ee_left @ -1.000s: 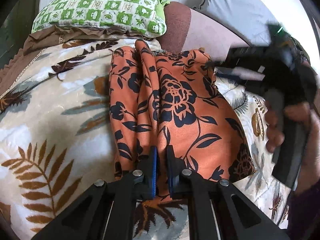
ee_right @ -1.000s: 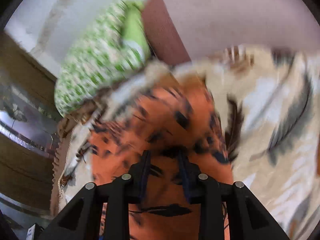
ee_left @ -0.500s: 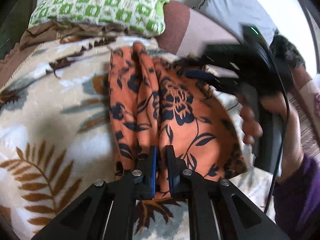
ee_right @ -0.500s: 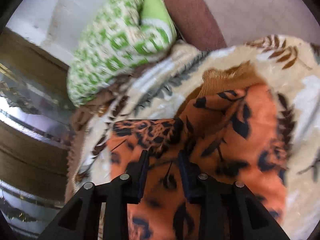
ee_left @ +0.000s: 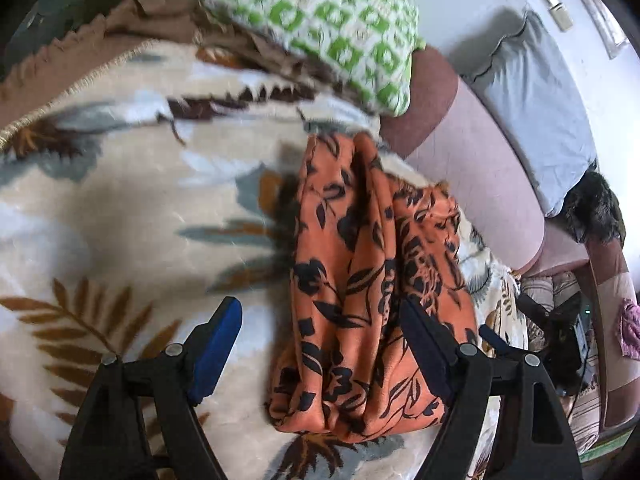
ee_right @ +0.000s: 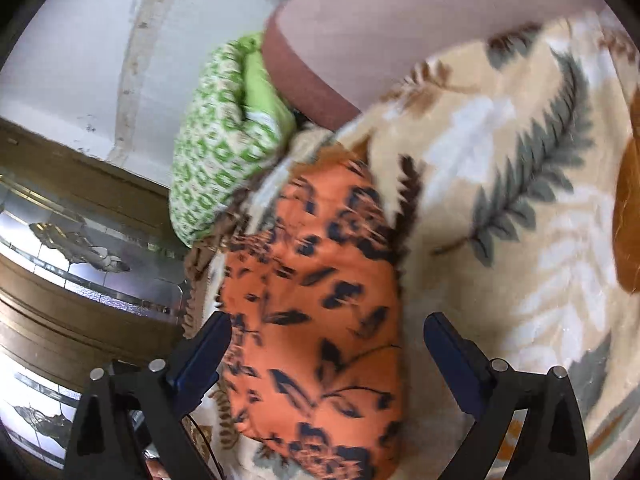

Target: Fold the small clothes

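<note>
An orange cloth with black flowers (ee_left: 360, 280) lies folded into a narrow bundle on a cream leaf-print blanket (ee_left: 120, 220). My left gripper (ee_left: 320, 320) has its jaws opening wide over the cloth's near end; the blue pads stand apart and do not press on it. In the right wrist view the same cloth (ee_right: 320, 320) runs lengthwise between the fingers of my right gripper (ee_right: 328, 336), whose jaws are also opening, with both pads off the fabric. Part of the right gripper's black frame (ee_left: 560, 336) shows at the right edge of the left wrist view.
A green-and-white patterned pillow (ee_left: 320, 28) rests at the head of the blanket, against a pink headboard (ee_left: 480, 168). A grey cushion (ee_left: 536, 96) leans behind it. In the right wrist view a brown cabinet with glass panels (ee_right: 80, 260) stands beyond the blanket's edge.
Both grippers were shut on the orange cloth and have let go, jaws now wide apart. The cloth lies folded narrower on the blanket. The right gripper has drawn away to the right edge.
</note>
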